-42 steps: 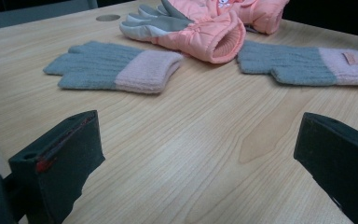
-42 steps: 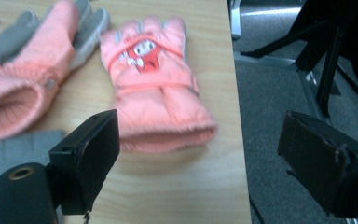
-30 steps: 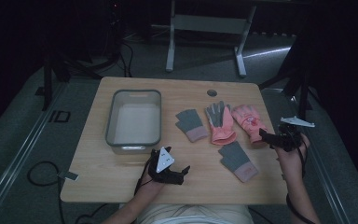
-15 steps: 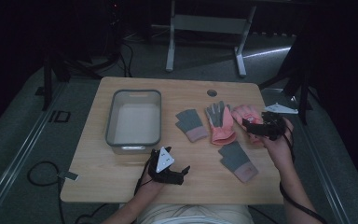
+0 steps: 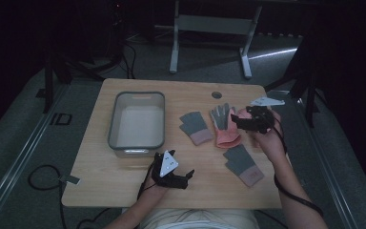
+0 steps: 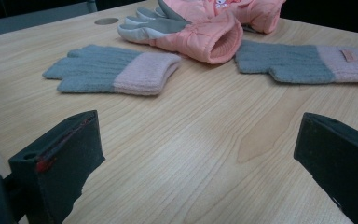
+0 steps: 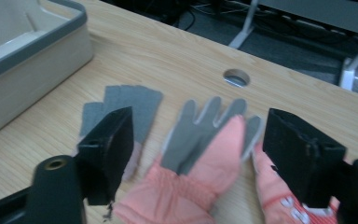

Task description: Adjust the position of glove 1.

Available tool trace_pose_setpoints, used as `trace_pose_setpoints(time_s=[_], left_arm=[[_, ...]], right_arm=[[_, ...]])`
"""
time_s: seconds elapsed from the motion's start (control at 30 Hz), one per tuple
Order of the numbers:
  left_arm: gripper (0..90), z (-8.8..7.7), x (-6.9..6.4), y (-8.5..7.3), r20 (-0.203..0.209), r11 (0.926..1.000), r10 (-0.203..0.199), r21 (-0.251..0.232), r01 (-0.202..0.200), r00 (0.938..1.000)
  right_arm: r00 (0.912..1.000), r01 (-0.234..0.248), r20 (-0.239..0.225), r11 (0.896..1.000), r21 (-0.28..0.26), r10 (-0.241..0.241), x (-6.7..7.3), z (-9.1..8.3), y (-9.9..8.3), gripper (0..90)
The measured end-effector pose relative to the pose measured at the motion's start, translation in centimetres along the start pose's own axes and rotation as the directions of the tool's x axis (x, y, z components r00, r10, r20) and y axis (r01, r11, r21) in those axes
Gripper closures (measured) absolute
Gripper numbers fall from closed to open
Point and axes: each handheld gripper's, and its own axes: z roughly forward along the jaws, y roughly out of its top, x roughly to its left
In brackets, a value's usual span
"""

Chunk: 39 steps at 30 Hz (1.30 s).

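Note:
Two pink padded gloves lie at the right of the table. One glove (image 5: 225,129) (image 7: 200,158) (image 6: 200,35) shows its grey palm; the other pink glove (image 7: 279,196) lies beside it. My right gripper (image 5: 237,122) (image 7: 200,130) hovers over the grey-palmed one, jaws open on either side without pressing it; they have just been closing. A grey knit glove with a pink cuff (image 5: 195,127) (image 6: 112,72) (image 7: 126,109) lies left of them, and a second knit glove (image 5: 244,164) (image 6: 303,63) nearer me. My left gripper (image 5: 188,175) (image 6: 200,140) rests open and empty on the table near the front edge.
A grey-rimmed beige bin (image 5: 114,121) (image 7: 32,42) stands empty at the table's left. A round cable hole (image 5: 217,95) (image 7: 236,77) is near the far edge. Bare wood lies in front of the left gripper. Beyond the table stand metal frame legs and floor cables.
My right hand has carried its gripper from the table's right edge leftward and a little up, over the pink gloves. The left gripper has stayed put.

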Motion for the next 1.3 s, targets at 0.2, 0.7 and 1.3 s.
trace_pose_setpoints(time_s=[0.2, 0.7, 1.3], left_arm=[[0.7, 0.0, 0.0, 0.0, 0.001, 1.0000, 0.001, -0.002, -0.001, 1.0000], [0.7, 0.0, 0.0, 0.0, 0.002, 1.0000, 0.003, -0.004, -0.003, 1.0000], [0.7, -0.1, -0.1, 0.0, 0.002, 0.9999, 0.012, -0.006, -0.012, 0.9999]], right_arm=[[0.9980, 0.026, -0.058, 1.000, 0.006, -0.026, 0.9, 2.1, 0.7, 32.9], [0.9812, 0.077, -0.181, 0.996, 0.048, -0.067, 4.2, 8.1, 0.6, 46.1], [0.9766, 0.071, -0.214, 0.971, 0.226, -0.021, 5.7, 14.8, -0.7, 60.7]])
